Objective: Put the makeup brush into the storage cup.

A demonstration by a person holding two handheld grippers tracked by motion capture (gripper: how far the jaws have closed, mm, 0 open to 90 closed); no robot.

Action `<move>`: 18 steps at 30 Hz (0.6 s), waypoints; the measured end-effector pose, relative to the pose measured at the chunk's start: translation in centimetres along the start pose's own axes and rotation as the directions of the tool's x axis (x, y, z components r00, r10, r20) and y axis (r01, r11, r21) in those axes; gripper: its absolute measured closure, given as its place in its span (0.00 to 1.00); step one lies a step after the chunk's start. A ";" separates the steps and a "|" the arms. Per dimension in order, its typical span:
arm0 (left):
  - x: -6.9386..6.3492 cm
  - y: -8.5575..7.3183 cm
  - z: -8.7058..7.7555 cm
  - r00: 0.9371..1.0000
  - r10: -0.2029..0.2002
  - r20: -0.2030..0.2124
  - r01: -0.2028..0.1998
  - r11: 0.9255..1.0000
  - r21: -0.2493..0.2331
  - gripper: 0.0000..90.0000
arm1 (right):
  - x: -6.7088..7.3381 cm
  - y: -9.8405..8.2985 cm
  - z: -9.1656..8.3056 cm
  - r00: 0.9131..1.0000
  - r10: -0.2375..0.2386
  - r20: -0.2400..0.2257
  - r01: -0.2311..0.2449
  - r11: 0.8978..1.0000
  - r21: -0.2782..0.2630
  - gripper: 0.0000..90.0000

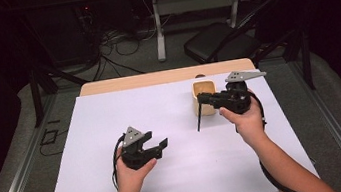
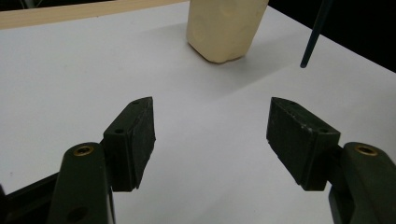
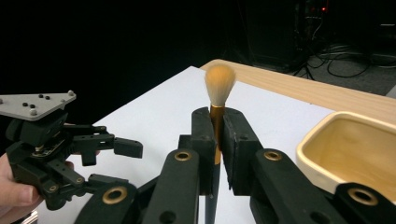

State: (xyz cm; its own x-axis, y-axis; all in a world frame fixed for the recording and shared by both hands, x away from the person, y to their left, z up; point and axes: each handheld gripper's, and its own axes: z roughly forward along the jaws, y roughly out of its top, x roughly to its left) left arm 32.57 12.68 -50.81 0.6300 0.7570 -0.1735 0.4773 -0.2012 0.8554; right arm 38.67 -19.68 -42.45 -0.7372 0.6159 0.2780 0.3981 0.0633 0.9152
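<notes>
Fingers (image 3: 236,140) of right gripper (image 3: 215,122) clamp brush (image 3: 219,86) — beside cup (image 1: 204,96).

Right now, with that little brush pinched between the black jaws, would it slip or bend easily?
Probably stiff: the brush has a thin, straight handle that shows no bend in the high view. It could pivot or slide, since the right gripper clamps only its narrow gold collar. The fluffy tuft looks soft and would likely flatten if pressed. It seems light.
</notes>
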 end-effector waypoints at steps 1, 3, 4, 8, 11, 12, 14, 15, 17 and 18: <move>0.0 0.0 0.0 1.000 0.001 0.000 -0.001 1.000 0.000 0.36 | -0.1 0.1 -0.1 1.000 0.002 0.003 -0.002 1.000 0.000 0.93; 0.0 0.0 0.0 1.000 0.002 -0.001 -0.002 1.000 0.000 0.36 | -0.2 0.2 -0.2 1.000 -0.003 0.010 0.003 1.000 0.002 0.93; 0.0 0.0 0.0 1.000 0.001 -0.001 -0.001 1.000 -0.002 0.36 | -0.3 0.3 -0.3 1.000 -0.002 0.015 0.002 1.000 -0.001 0.93; 0.0 0.0 0.0 1.000 0.002 -0.003 -0.002 1.000 0.001 0.36 | -0.6 0.6 -0.4 1.000 -0.001 0.021 0.001 1.000 -0.008 0.93; 0.0 0.0 0.0 1.000 0.005 -0.003 -0.005 1.000 0.000 0.36 | -0.6 0.9 -0.5 1.000 -0.003 0.030 0.003 1.000 -0.008 0.93; 0.0 0.0 0.0 1.000 0.005 -0.003 -0.005 1.000 0.000 0.36 | -0.7 1.0 -0.5 0.999 -0.006 0.032 0.006 1.000 -0.008 0.93; -0.1 0.0 0.0 1.000 0.005 -0.002 -0.005 1.000 -0.001 0.36 | -0.7 1.1 -0.6 0.999 -0.003 0.033 0.003 1.000 -0.013 0.93; -0.1 0.0 -0.1 1.000 0.005 -0.003 -0.005 1.000 -0.001 0.36 | -0.7 1.2 -0.6 0.999 -0.006 0.034 0.006 1.000 -0.013 0.93; -0.1 0.0 -0.1 1.000 0.003 -0.004 -0.003 1.000 -0.002 0.36 | -0.7 1.4 -0.7 0.999 -0.010 0.035 0.011 1.000 -0.015 0.93; -0.1 0.0 -0.1 1.000 0.003 -0.004 -0.003 1.000 -0.002 0.36 | -0.7 1.4 -0.7 0.999 -0.008 0.037 0.009 1.000 -0.016 0.93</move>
State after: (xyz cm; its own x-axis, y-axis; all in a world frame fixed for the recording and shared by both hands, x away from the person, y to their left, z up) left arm 32.47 12.68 -50.70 0.6292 0.7586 -0.1692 0.4741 -0.2021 0.8570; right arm 39.36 -20.52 -41.12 -0.7198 0.6438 0.2595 0.3828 0.0563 0.9221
